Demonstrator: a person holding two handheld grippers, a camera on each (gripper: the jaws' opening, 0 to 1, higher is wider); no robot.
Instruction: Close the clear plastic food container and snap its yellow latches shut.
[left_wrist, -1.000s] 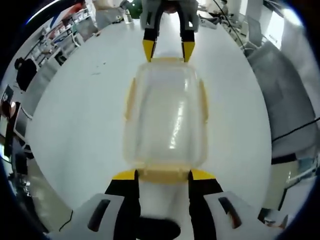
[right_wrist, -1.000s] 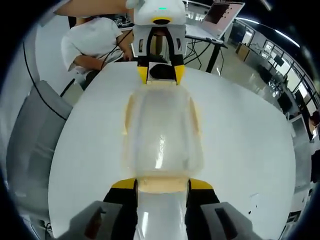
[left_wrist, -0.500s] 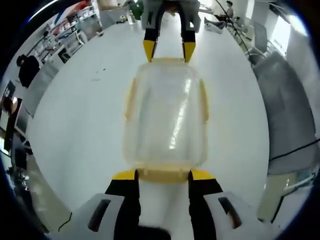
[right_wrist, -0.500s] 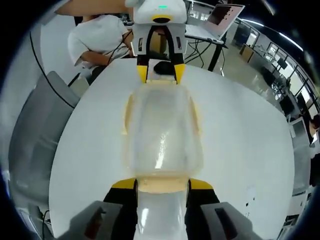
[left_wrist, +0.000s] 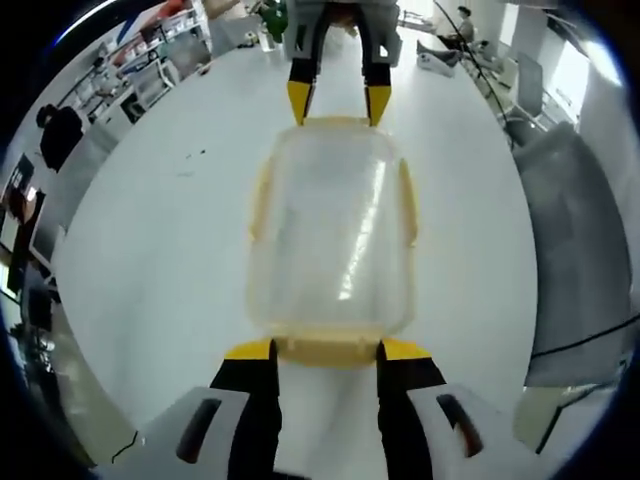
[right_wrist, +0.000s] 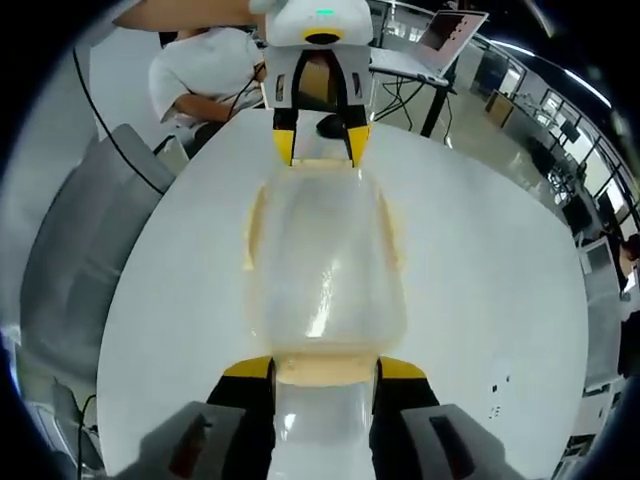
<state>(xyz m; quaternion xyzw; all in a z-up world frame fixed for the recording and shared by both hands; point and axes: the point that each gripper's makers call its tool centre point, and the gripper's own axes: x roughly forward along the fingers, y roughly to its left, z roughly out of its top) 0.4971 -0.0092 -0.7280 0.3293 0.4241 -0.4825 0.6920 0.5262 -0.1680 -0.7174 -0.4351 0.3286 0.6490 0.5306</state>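
The clear plastic food container (left_wrist: 330, 240) lies lengthwise between my two grippers, lid on, over the white round table (left_wrist: 150, 230). My left gripper (left_wrist: 327, 350) is shut on the yellow latch at the container's near end. At the far end my right gripper (left_wrist: 337, 103) grips the opposite latch. Yellow side latches (left_wrist: 261, 195) stick out along both long sides. In the right gripper view the container (right_wrist: 325, 260) runs from my right gripper (right_wrist: 325, 368) to the left gripper (right_wrist: 320, 143) beyond it. I cannot tell whether the container rests on the table or hangs just above it.
A grey chair (left_wrist: 575, 230) stands at the table's edge, also seen as the chair (right_wrist: 70, 270) in the right gripper view. A person in a white shirt (right_wrist: 200, 80) sits beyond the table near a laptop (right_wrist: 450, 25). Shelves (left_wrist: 140, 70) line the room.
The room behind has swung slightly in both views. The container and both grippers keep the same places relative to each other.
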